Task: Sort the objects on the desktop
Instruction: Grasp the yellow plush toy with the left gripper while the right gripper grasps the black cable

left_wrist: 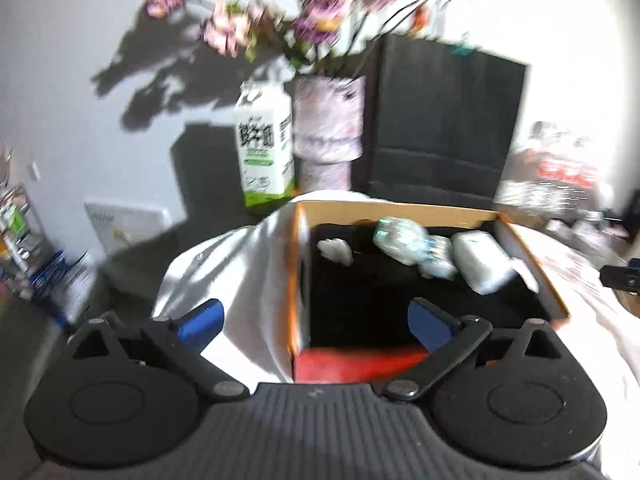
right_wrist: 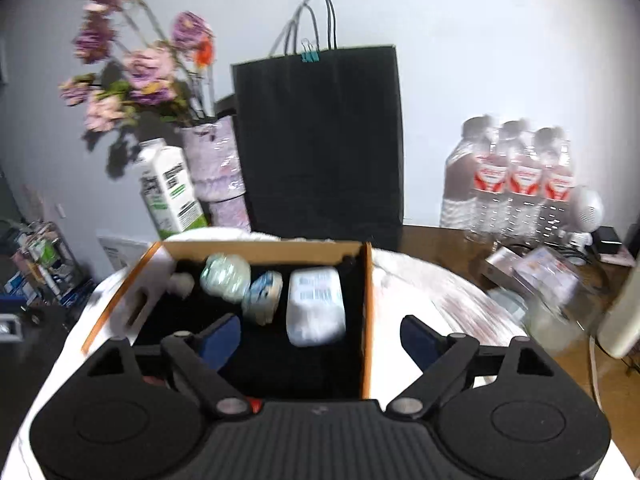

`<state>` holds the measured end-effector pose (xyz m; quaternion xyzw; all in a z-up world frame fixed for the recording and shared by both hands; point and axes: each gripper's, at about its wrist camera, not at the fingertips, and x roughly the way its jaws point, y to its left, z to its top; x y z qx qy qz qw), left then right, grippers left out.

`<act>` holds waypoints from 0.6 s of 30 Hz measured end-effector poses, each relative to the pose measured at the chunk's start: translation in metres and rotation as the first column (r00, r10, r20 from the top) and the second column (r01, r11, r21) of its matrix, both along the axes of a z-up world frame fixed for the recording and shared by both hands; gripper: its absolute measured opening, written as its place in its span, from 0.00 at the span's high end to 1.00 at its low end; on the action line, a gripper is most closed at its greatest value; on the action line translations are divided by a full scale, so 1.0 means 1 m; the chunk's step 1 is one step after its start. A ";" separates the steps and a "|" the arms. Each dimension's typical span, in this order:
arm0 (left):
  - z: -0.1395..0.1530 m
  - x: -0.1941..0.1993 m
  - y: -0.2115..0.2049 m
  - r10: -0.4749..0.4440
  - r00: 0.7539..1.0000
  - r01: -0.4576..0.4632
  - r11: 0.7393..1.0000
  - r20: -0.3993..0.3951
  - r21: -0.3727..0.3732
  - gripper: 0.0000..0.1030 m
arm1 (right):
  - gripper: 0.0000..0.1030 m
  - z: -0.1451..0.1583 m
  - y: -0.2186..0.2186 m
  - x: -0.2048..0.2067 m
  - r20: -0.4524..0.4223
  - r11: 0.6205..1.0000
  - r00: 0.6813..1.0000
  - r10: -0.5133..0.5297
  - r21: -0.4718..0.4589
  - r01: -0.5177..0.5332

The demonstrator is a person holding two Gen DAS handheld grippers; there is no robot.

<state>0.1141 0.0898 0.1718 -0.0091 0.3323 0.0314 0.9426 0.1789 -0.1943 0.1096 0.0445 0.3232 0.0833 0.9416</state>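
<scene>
On the far left of the right wrist view a cluttered shelf [right_wrist: 44, 260] stands on the floor below the desk edge. Next comes a green and white milk carton [right_wrist: 170, 192], leaning a little, with a pale patterned vase [right_wrist: 218, 172] of pink and purple flowers [right_wrist: 136, 60] just beside it. A tall black paper bag [right_wrist: 320, 140] with grey handles and a teal binder clip [right_wrist: 308, 56] on its rim stands right of the vase, behind the cardboard box [right_wrist: 366, 300].

The box sits on a white cloth [right_wrist: 420, 280] in the middle of the desk, open at the top, with a dark lining. Along its far side lie, left to right, a small white crumpled wad [right_wrist: 182, 282], a crushed clear plastic bottle [right_wrist: 240, 280] and a white tissue pack [right_wrist: 316, 304] with a printed label; motion blur makes the wad hard to name, possibly paper.

The left gripper [left_wrist: 316, 320] hovers over the box's near left corner with its blue-padded fingers [left_wrist: 200, 320] spread wide and nothing between them. The right gripper [right_wrist: 320, 336] hangs over the box's right wall, likewise spread wide and empty, one pad above the lining and the other above the cloth.

Further right, a shrink-wrapped pack of water bottles [right_wrist: 516, 184] with red labels stands against the wall, and blurred small packages [right_wrist: 536, 276] lie on the brown desk [right_wrist: 432, 236] near it.
</scene>
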 end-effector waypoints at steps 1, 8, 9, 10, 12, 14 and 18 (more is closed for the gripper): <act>-0.002 -0.021 -0.003 -0.024 1.000 0.024 1.000 0.013 -0.001 0.01 | 0.13 -0.002 -0.003 -0.020 0.013 1.000 1.000 0.014 0.008 -0.014; -0.048 -0.156 -0.024 -0.131 0.978 0.150 0.982 0.162 -0.115 0.00 | 0.06 -0.036 -0.017 -0.161 0.161 0.988 0.985 0.066 0.131 -0.088; -0.058 -0.170 -0.027 -0.137 0.976 0.160 0.978 0.170 -0.130 0.00 | 0.05 -0.045 -0.014 -0.180 0.194 0.991 0.979 0.055 0.111 -0.078; -0.069 -0.180 -0.031 -0.134 0.977 0.158 0.977 0.165 -0.146 0.00 | 0.05 -0.055 -0.009 -0.195 0.224 0.995 0.974 0.020 0.093 -0.042; -0.091 -0.193 -0.039 -0.117 0.987 0.134 0.977 0.108 -0.166 0.00 | 0.05 -0.076 -0.001 -0.220 0.240 0.997 0.968 -0.068 0.045 0.059; -0.108 -0.197 -0.045 -0.129 0.990 0.138 0.973 0.058 -0.183 0.00 | 0.05 -0.097 0.006 -0.238 0.239 0.989 0.961 -0.141 -0.006 0.147; -0.118 -0.190 -0.053 -0.152 0.987 0.162 0.954 0.057 -0.254 0.00 | 0.11 -0.123 0.012 -0.248 0.203 0.990 0.974 -0.102 -0.071 0.118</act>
